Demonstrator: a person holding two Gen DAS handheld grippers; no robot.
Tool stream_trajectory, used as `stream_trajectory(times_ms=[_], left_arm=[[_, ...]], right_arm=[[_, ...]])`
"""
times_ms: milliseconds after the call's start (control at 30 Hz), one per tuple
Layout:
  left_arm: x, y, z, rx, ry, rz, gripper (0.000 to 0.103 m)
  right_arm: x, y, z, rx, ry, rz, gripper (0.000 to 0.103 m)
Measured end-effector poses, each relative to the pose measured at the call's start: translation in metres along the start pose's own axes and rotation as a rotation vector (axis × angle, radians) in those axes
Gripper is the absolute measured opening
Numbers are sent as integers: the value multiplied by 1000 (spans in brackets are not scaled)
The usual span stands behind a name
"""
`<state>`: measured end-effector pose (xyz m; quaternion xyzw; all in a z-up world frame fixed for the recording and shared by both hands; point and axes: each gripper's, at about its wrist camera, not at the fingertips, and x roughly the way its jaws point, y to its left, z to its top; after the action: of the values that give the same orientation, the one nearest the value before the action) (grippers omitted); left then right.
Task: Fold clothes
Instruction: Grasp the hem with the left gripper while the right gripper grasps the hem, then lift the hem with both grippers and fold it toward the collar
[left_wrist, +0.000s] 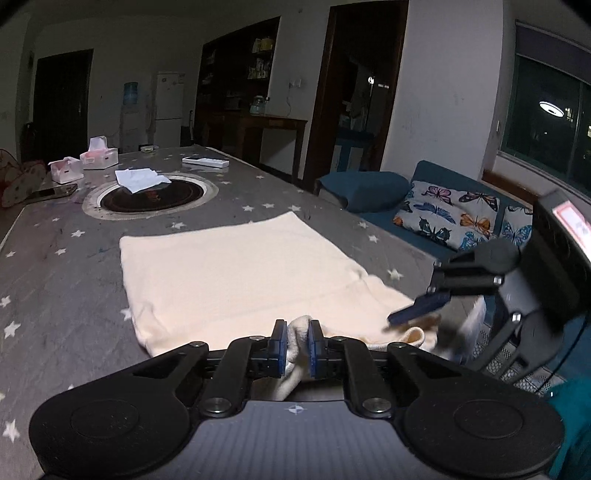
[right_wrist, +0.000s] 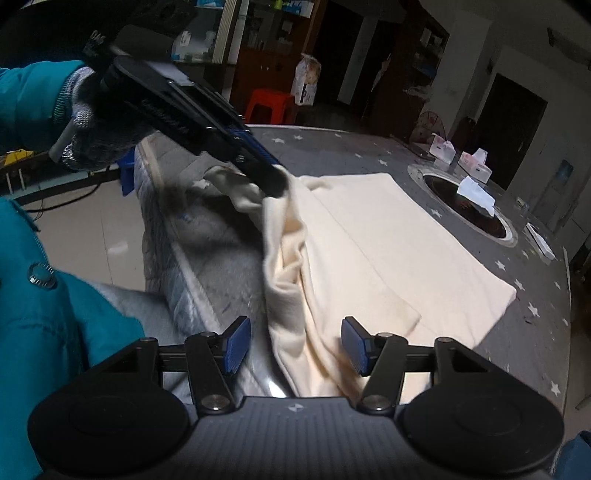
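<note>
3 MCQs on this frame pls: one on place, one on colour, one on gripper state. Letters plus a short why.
1. Where does the white tissue lie?
A. on the round dark inset in the table
B. on the sofa
C. on the floor

2. What colour is the garment being folded?
A. red
B. cream
C. dark green

3. How do the two grippers stand?
A. both open
B. left open, right shut
C. left shut on cloth, right open

Key:
1 A, the white tissue rests on the round inset.
2 B, the garment is pale cream.
3 C, the left gripper pinches a fold of the garment, while the right gripper has its pads wide apart with cloth loose between them.
</note>
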<state>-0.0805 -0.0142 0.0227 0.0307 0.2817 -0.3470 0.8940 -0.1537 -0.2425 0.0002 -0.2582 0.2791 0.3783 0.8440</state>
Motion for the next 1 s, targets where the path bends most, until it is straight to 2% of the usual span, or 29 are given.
stream_trajectory(times_ms=[67, 100, 167, 267, 300, 333, 400, 600, 900, 967, 1000], left_arm=[[4, 3, 4, -4, 8, -9, 13], [5, 5, 4, -4, 14, -10, 13], [6, 8, 3, -6, 22, -14, 13], [-1, 9, -3, 0, 25, -11, 20], [-4, 8, -5, 6, 24, -6, 25], [-8, 8, -8, 13, 24, 2, 38], [-16, 7, -13, 29, 25, 29, 50], [-25, 2, -28, 147, 57, 86, 50], [-5, -11, -49, 353, 110, 149, 49], [-4, -10, -51, 383, 105, 164, 37], [-5, -10, -51, 391, 102, 168, 27]], right_arm=[[4, -2, 2, 15, -14, 7, 42], [7, -3, 3, 25, -10, 14, 32], [11, -8, 6, 54, 8, 6, 20], [11, -23, 8, 143, 11, 35, 14], [10, -28, 9, 169, 9, 45, 13], [9, -34, 10, 196, 6, 56, 13], [8, -40, 12, 225, 3, 69, 12], [5, -55, 20, 288, -7, 90, 12], [6, -62, 26, 318, -16, 69, 12], [5, -60, 25, 316, -23, 64, 12], [3, -58, 25, 313, -28, 63, 11]])
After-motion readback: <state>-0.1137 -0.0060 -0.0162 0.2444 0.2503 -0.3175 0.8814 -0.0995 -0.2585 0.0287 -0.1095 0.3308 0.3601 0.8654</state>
